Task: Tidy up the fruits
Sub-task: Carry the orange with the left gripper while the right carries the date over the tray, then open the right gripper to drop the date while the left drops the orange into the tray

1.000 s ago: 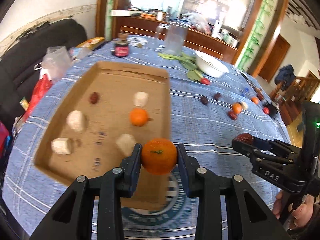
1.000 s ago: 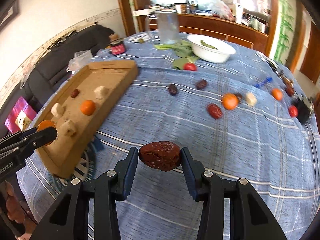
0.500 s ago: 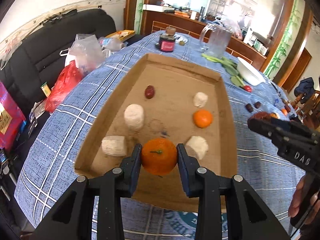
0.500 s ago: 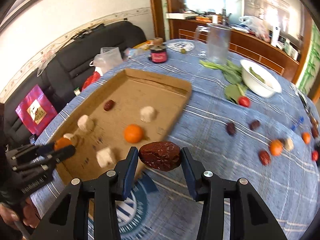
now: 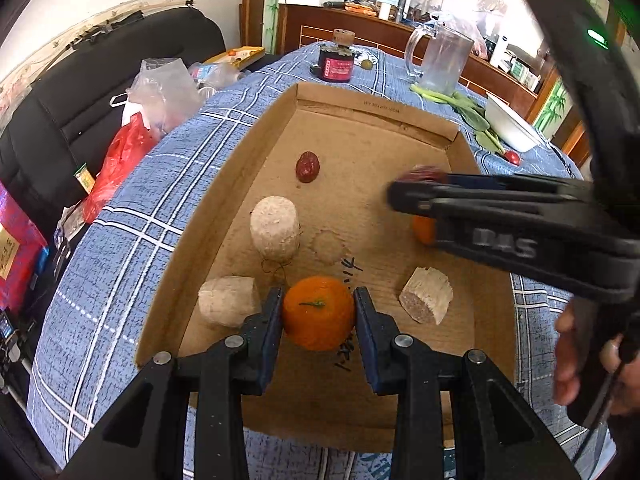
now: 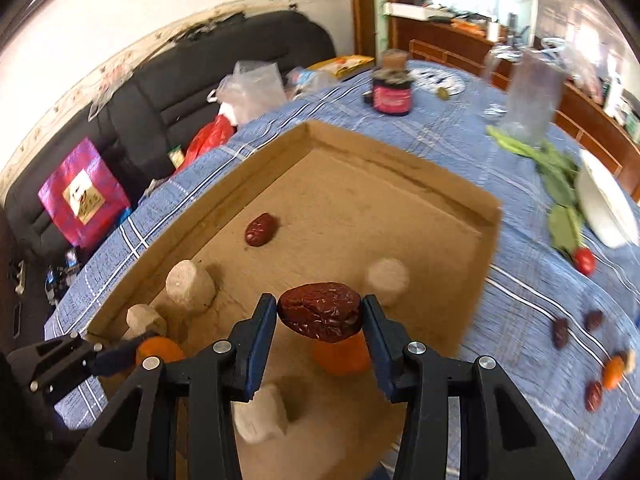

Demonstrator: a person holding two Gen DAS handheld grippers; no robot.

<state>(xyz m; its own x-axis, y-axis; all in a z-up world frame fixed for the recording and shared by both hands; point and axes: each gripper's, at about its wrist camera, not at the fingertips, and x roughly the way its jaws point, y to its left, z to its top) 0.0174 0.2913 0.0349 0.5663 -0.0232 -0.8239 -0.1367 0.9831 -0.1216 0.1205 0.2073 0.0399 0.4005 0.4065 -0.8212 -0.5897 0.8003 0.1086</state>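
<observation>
1. The left gripper (image 5: 319, 312) has its jaws clenched on a mandarin (image 5: 319, 313), stem side up, held low over the near end of the cardboard tray (image 5: 362, 114).
2. The right gripper (image 6: 319, 316) has its jaws clenched on a wrinkled red date (image 6: 319, 315), held above the tray's middle; in the left wrist view it reaches in from the right side with the date at its tip.
3. The tray sits on a counter (image 5: 132, 184) covered by a blue checked cloth, its low walls standing up on all sides.
4. Inside the tray lie a second date (image 5: 307, 166) toward the far end, a pale upright cylinder piece (image 5: 275, 228) near the left wall, a pale chunk (image 5: 228, 306) just left of the left gripper, and a cut pale chunk (image 5: 426, 300) to its right.
5. A second mandarin (image 6: 340, 354) rests on the tray floor right below the held date, partly hidden by it.
6. A fourth pale piece (image 6: 387, 276) sits in the tray beyond the right gripper.
7. Still on the cloth to the right of the tray are loose dates (image 6: 560, 332), a small orange fruit (image 6: 613, 372) and a red tomato (image 6: 584, 260).
8. Past the tray stand a dark jar with a pink label (image 5: 336, 66), a clear glass jug (image 5: 440, 60), green leaves (image 5: 468, 112) and a white bowl (image 5: 512, 126).
9. A hand (image 5: 576, 352) grips the right gripper's handle at the frame's right edge.
</observation>
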